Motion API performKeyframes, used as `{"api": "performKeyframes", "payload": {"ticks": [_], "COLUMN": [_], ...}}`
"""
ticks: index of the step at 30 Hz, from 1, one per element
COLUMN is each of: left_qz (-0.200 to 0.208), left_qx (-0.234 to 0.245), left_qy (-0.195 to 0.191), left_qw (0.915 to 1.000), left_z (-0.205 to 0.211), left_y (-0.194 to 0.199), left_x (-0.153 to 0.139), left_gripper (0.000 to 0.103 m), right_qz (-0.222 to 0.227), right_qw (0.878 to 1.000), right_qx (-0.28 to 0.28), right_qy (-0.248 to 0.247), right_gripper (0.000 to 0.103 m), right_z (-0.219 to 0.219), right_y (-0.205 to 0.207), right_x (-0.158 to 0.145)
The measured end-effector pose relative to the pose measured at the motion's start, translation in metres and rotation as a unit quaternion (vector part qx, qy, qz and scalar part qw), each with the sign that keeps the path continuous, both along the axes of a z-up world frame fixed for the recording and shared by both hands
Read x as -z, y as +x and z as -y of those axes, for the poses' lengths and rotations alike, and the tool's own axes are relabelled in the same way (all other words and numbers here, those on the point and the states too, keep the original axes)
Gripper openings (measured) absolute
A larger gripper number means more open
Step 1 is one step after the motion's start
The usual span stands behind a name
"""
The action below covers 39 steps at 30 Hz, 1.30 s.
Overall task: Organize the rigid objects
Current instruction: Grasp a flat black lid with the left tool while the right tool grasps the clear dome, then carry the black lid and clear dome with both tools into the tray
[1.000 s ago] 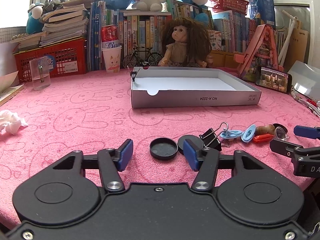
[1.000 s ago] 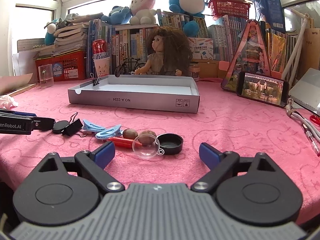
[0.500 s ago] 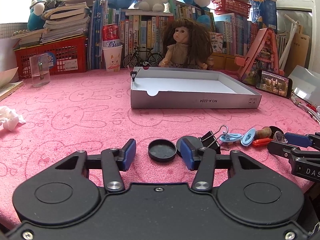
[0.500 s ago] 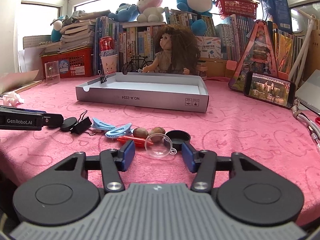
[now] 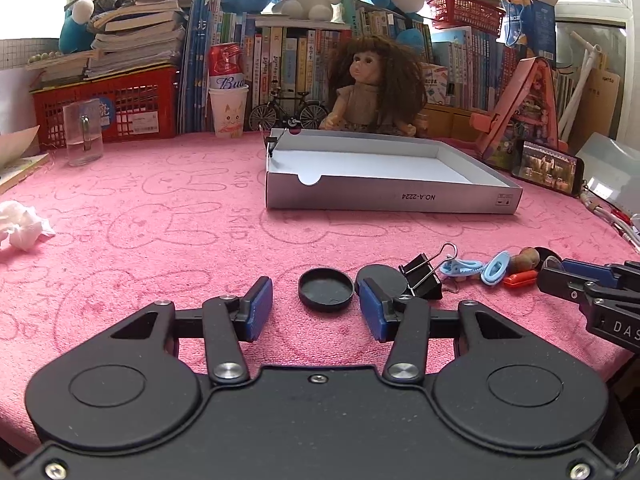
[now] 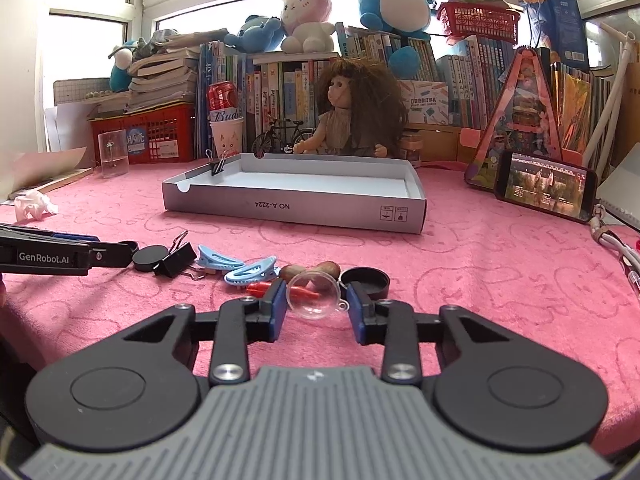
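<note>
Little of the sorting looked done. The grey cardboard tray (image 6: 294, 210) stood on the pink tablecloth (image 5: 160, 240) with almost nothing in it; the only item seen there was one binder clip (image 6: 217, 165) pinched onto its far left wall. Well apart from the tray, on the near side of the cloth, the rest lay in a loose row: two black round lids (image 5: 326, 289), a black binder clip (image 5: 422, 274), two light-blue hair clips (image 6: 236, 266), a small red piece, two brown nut-like lumps (image 6: 316, 270), another black lid (image 6: 366, 280) and a clear plastic half-dome (image 6: 316, 295).

The left gripper (image 5: 316, 308) sat low over the cloth with its fingers apart, one black lid just ahead of the gap, nothing held. The right gripper (image 6: 316, 312) had its blue pads on either side of the clear dome, close to it; whether they were touching it could not be told. By the look of it, nearly every piece remained to be carried to the tray, the dome and the lid likely first.
</note>
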<state>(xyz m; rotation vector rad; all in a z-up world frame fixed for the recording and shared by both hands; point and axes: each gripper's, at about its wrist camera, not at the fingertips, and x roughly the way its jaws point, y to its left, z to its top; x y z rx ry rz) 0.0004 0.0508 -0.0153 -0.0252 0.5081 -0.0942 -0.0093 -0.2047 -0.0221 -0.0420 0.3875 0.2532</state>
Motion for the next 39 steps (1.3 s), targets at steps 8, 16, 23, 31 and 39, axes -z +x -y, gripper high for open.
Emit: {"api": "performKeyframes", "payload": {"ticks": [8,16,23,31,39], "left_qz": [0.006,0.004,0.03,0.04,0.035], "left_qx": [0.011,0.001,0.005,0.01,-0.003], "left_qy": [0.023,-0.01,-0.008,-0.008,-0.02], "left_qw": [0.9996,0.9999,0.9995,0.9991,0.9992], "left_z": [0.009,0.005,0.012,0.02,0.017], "left_y": [0.003,0.013,0.029,0.063,0.107], "left_x": [0.002,-0.01,-0.035,-0.057,-0.068], "left_gripper": [0.03,0.029,0.029,0.029,0.029], "right_qz": [-0.001,0.006,0.005,-0.01,-0.026], "right_qw": [1.0,1.0,0.999,0.998,0.997], "right_qx": [0.004,0.019,0.043,0.056,0.062], "right_qy": [0.009,0.012,0.026,0.039,0.047], "right_gripper": [0.038,0.038,0.038,0.038,0.038], "right_z": [0.003,0.006,0.016,0.026,0.035], "right_y": [0.003,0.012,0.036,0.069,0.108], "right_x": [-0.003,-0.012,-0.027,-0.04,-0.05]}}
